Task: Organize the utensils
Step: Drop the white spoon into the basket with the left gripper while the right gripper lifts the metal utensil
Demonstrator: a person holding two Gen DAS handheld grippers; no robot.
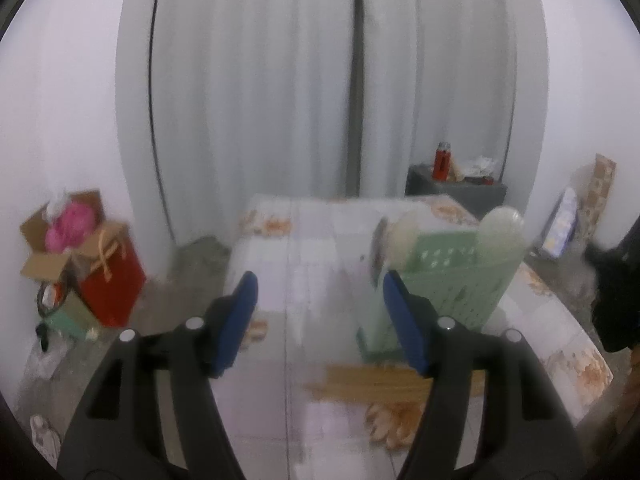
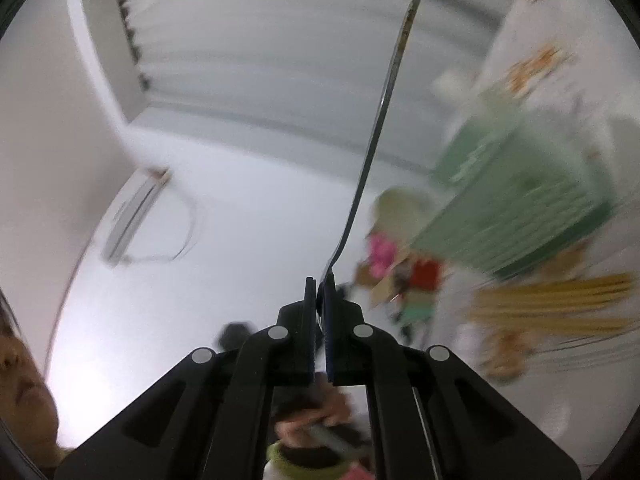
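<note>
1. A thin metal utensil (image 2: 384, 120) is being held by the right gripper (image 2: 320, 296), its pads pinched together on one end while the long, slim body is being carried out ahead, edge-on to the lens – whether it is a spoon, fork or knife cannot be told.
2. The left gripper (image 1: 320, 300) is being held with its blue pads well apart and nothing between them, above the floral-patterned table (image 1: 560, 320).
3. A green perforated utensil holder (image 1: 452, 276) is being shown standing on that table, just beyond the left gripper's right-hand pad, with pale handles and a metal piece rising from it.
4. A bundle of wooden chopsticks (image 1: 380, 384) is being left lying flat on the table, just in front of the holder.
5. Risk is being judged as follows – the utensil is being gripped only at its very end, so it may pivot or slip as it is lowered.
6. The light holder may be tipped if its rim is struck – or the lying chopsticks scattered by a careless left-hand grab.
</note>
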